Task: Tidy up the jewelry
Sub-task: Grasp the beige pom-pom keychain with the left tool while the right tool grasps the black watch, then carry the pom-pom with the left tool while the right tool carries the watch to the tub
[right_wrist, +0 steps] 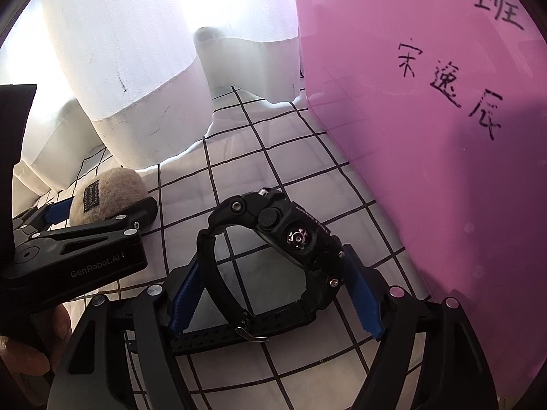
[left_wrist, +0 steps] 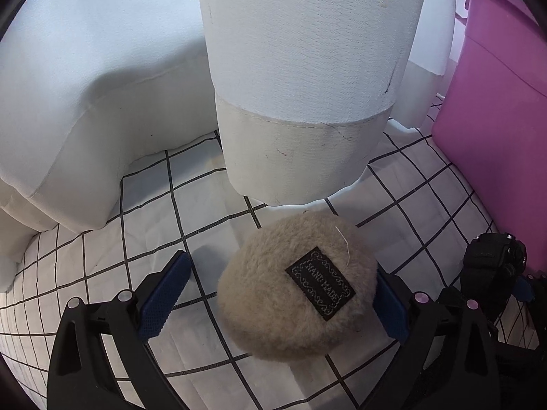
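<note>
seemingly for a grip, the black chunky rubber-strapped wristwatch (right_wrist: pixel 273 259) was bracketed between the wide-set right gripper (right_wrist: pixel 273 294) pads, touching both; the round beige fuzzy pouch (left_wrist: pixel 294 290) lay inside the wide left gripper (left_wrist: pixel 273 297), unpinched.

— See that black watch (right_wrist: pixel 273 256)? Chunky case, round knobs on its side, perforated strap buckled into a loop. It's tipped on edge on the checked cloth, close to the pink tub.

— And the round pouch (left_wrist: pixel 294 290)?

— Beige, fuzzy, with a black "HAND MADE" label on top. It lies flat, possibly a jewelry pouch, near the white curtain's hem.
</note>
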### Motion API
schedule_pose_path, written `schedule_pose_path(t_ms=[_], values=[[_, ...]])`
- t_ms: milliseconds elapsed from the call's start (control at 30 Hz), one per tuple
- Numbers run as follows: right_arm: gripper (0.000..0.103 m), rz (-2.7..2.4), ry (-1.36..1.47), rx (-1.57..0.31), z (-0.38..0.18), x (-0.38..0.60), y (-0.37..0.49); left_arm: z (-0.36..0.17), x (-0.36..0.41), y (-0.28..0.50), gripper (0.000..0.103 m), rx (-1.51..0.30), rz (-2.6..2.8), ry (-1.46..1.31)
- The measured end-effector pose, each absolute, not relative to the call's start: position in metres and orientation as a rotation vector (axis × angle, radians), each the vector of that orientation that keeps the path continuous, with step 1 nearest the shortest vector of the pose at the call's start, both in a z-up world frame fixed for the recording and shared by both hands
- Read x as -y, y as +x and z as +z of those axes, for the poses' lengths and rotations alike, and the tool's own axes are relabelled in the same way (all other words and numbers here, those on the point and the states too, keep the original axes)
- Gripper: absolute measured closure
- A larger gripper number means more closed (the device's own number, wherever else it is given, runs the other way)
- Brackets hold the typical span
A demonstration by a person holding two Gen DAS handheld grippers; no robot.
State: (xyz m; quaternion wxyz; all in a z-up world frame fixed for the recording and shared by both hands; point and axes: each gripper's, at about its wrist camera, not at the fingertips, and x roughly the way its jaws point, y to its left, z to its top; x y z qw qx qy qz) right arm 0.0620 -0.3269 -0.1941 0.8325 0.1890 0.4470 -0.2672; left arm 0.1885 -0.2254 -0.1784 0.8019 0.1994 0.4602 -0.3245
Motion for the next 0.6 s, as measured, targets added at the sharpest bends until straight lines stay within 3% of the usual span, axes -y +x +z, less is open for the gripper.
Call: schedule_pose_path(t_ms=[67,100,200,600], values=[[0.037,-0.554,0.393,-0.948,-0.193,0.326,0.062,-0.174,0.215,0.187,0.021,-0.976,-0.689,0.418],[0.037,-0.551,0.396,-0.947,-0.192,0.325,0.06,-0.172,0.213,0.186,0.03,-0.971,-0.687,0.416],[0.037,-0.542,0.406,-0.943,-0.192,0.323,0.057,-0.169,0.211,0.185,0.042,-0.973,-0.687,0.421],[0.037,-0.473,0.413,-0.938,-0.183,0.297,0.037,-0.152,0.176,0.185,0.045,-0.967,-0.634,0.401]])
